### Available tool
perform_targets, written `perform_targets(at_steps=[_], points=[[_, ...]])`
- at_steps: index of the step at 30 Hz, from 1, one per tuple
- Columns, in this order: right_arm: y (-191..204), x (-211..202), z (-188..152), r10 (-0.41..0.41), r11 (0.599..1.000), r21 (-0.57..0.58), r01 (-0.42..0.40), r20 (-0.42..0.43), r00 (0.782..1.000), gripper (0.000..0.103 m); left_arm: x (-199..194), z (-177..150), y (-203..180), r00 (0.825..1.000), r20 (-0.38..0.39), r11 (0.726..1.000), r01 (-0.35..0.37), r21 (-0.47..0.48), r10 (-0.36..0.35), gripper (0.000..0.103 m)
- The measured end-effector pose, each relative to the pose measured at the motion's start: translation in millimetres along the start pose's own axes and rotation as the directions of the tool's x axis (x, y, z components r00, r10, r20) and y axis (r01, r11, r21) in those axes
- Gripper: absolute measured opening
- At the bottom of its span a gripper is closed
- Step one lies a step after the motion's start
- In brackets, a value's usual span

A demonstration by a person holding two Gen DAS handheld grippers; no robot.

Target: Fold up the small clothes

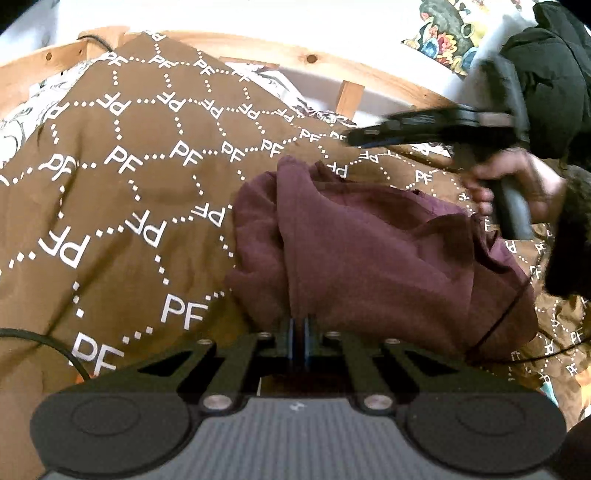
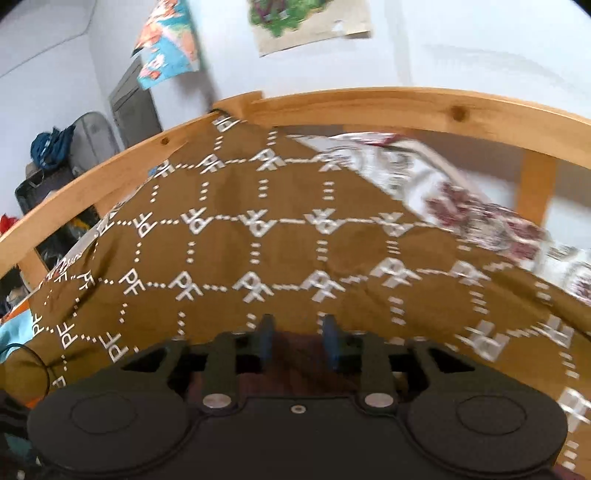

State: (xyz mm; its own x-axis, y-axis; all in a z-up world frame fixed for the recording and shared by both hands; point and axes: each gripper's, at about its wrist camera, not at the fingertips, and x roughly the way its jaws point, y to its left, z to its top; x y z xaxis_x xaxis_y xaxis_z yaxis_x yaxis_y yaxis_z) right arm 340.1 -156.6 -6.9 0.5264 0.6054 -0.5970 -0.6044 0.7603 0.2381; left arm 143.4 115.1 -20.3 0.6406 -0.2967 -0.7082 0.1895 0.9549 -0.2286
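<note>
Bedroom: wood bed frame [image 2: 369, 101], bedspread [image 1: 129, 192], posters [image 2: 306, 22].

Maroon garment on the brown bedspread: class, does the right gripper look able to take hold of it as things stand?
Probably yes. The right gripper has its fingers apart, with maroon garment right below them and nothing between. The left gripper pinches the near edge, well clear of the right one.

Both views are evenly and brightly lit, with straight lines bowed toward the edges. The wall [image 1: 258, 14] is overexposed along the top. The patterned cover [image 2: 406, 280] is smeared by motion blur at right.
</note>
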Motion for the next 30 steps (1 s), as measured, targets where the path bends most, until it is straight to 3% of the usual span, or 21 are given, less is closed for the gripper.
perform_targets(at_steps=[5, 7, 8, 9, 13, 15, 18, 22, 25, 26, 27, 28, 29, 30], points=[[-35.8, -48.8, -33.3, -0.07, 0.997, -0.02, 0.069, -0.079, 0.994, 0.054, 7.4, 5.8, -6.0, 1.0, -0.007, 1.0, -0.021, 0.005, 0.021, 0.013], [-43.4, -64.8, -54.0, -0.098, 0.995, -0.037, 0.094, -0.129, 0.987, 0.054, 6.3, 11.6, -9.8, 1.0, 0.022, 1.0, -0.018, 0.008, 0.018, 0.038], [-45.5, -70.4, -63.0, -0.109, 0.993, -0.051, 0.102, -0.152, 0.982, 0.054, 5.5, 15.8, -11.7, 0.999, 0.044, 1.0, -0.015, 0.001, 0.015, 0.06], [-47.0, -75.2, -71.5, -0.12, 0.992, -0.066, 0.11, -0.17, 0.978, 0.054, 5.2, 21.3, -14.1, 0.997, 0.074, 1.0, -0.013, -0.002, 0.013, 0.069], [-52.1, -87.5, -93.5, -0.133, 0.99, -0.083, 0.118, -0.198, 0.971, 0.06, 29.2, 60.6, -31.3, 0.991, 0.118, 0.995, -0.068, 0.067, 0.06, 0.076], [-49.8, -87.9, -94.1, -0.12, 0.991, -0.085, 0.105, -0.189, 0.975, 0.063, 50.2, 81.3, -37.9, 0.985, 0.129, 0.985, -0.128, 0.112, 0.113, 0.076], [-44.1, -86.0, -87.3, -0.068, 0.996, -0.072, 0.057, -0.161, 0.985, 0.064, 81.2, 105.1, -35.8, 0.985, 0.105, 0.981, -0.149, 0.12, 0.137, 0.075], [-31.7, -84.2, -80.0, 0.009, 0.994, -0.11, -0.026, -0.146, 0.989, 0.065, 109.1, 123.8, -31.0, 0.991, 0.077, 0.979, -0.124, 0.163, 0.113, 0.074], [-18.7, -68.8, -83.7, -0.011, 0.982, -0.187, -0.031, -0.219, 0.976, 0.063, 129.9, 131.0, -30.2, 0.997, -0.02, 0.972, -0.067, 0.224, 0.073, 0.074], [-15.2, -62.7, -86.7, -0.03, 0.977, -0.211, -0.023, -0.243, 0.969, 0.054, 133.3, 131.5, -29.7, 0.998, -0.034, 0.973, -0.043, 0.229, 0.052, 0.071], [-12.7, -57.6, -90.3, -0.046, 0.972, -0.232, -0.017, -0.264, 0.963, 0.035, 135.5, 130.8, -29.5, 0.998, -0.04, 0.972, -0.028, 0.234, 0.039, 0.058], [-10.6, -52.4, -94.4, -0.067, 0.968, -0.249, -0.006, -0.283, 0.957, 0.025, 135.9, 129.5, -29.3, 0.999, -0.042, 0.971, -0.02, 0.24, 0.031, 0.051], [-9.4, -49.7, -96.5, -0.074, 0.966, -0.259, -0.005, -0.293, 0.953, 0.013, 136.6, 128.6, -29.0, 0.999, -0.047, 0.968, -0.013, 0.249, 0.026, 0.031], [-9.3, -50.2, -99.4, -0.069, 0.964, -0.266, -0.011, -0.29, 0.954, 0.009, 136.6, 127.8, -28.6, 0.998, -0.049, 0.966, -0.013, 0.259, 0.026, 0.014]])
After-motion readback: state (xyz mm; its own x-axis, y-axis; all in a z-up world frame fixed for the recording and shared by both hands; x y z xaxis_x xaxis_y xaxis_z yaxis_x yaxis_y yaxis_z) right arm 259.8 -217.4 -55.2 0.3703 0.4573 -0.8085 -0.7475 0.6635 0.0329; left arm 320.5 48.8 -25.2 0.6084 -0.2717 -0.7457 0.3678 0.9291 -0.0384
